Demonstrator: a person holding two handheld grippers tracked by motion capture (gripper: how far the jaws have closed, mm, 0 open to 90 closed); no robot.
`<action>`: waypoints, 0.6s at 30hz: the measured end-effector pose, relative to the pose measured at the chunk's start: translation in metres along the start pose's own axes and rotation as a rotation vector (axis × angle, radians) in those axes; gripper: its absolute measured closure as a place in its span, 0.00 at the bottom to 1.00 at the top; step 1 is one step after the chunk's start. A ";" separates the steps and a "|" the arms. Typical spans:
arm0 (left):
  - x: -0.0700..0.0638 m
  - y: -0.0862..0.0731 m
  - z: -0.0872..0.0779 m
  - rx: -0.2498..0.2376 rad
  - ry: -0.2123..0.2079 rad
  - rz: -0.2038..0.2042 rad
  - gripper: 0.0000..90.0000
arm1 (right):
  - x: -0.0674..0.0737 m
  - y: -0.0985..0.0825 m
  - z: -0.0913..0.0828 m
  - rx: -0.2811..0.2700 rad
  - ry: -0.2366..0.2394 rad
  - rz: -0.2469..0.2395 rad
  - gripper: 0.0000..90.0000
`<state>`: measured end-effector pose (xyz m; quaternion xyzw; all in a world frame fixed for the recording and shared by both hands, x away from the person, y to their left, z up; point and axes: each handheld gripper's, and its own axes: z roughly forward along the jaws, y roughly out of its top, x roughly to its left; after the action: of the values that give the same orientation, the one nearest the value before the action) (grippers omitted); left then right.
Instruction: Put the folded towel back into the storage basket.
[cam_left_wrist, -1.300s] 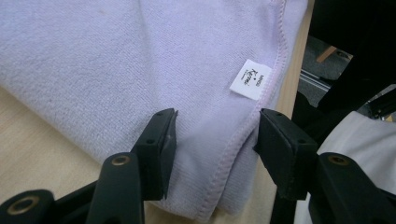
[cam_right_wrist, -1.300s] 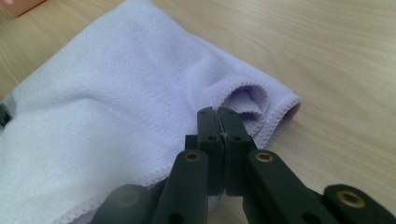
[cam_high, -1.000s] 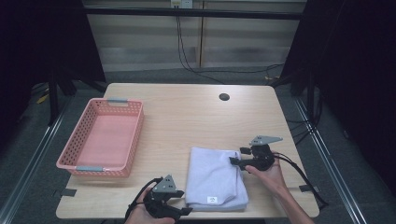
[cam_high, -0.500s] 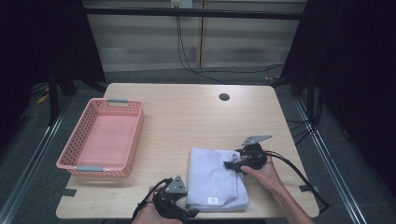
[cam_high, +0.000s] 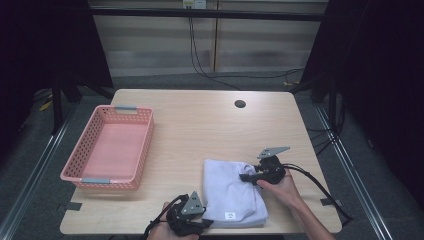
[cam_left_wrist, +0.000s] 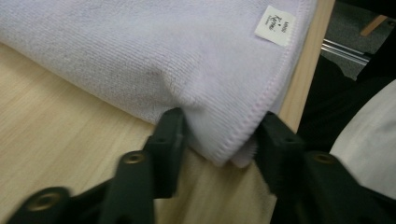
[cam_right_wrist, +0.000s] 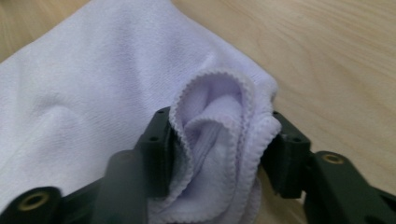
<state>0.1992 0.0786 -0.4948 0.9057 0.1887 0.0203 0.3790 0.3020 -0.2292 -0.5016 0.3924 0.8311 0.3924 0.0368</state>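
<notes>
Left gripper (cam_left_wrist: 217, 140) jaws pinch the towel (cam_high: 232, 192) corner between them; right gripper (cam_right_wrist: 219, 149) jaws clamp bunched towel edge.

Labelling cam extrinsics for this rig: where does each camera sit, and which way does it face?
High view: fixed above the person's side, facing forward and down on the table; forearms, left gripper, right gripper, pink basket.
Left gripper view: rides that gripper, looks along its jaws at the towel's corner near the table edge.
Right gripper view: along its jaws, which straddle bunched towel folds.
Shared: the towel appears in all three.
</notes>
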 end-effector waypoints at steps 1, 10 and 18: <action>0.000 0.000 0.000 0.002 -0.009 -0.002 0.72 | 0.000 0.000 0.000 -0.001 0.011 0.007 0.62; 0.013 -0.001 -0.001 -0.019 -0.077 -0.089 0.85 | -0.002 0.001 -0.002 0.000 0.048 0.031 0.71; 0.021 -0.003 -0.019 -0.047 -0.079 -0.140 0.86 | -0.002 0.008 -0.002 -0.013 0.071 0.047 0.73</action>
<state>0.2141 0.1004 -0.4857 0.8813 0.2360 -0.0374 0.4077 0.3070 -0.2288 -0.4951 0.3972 0.8200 0.4121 0.0006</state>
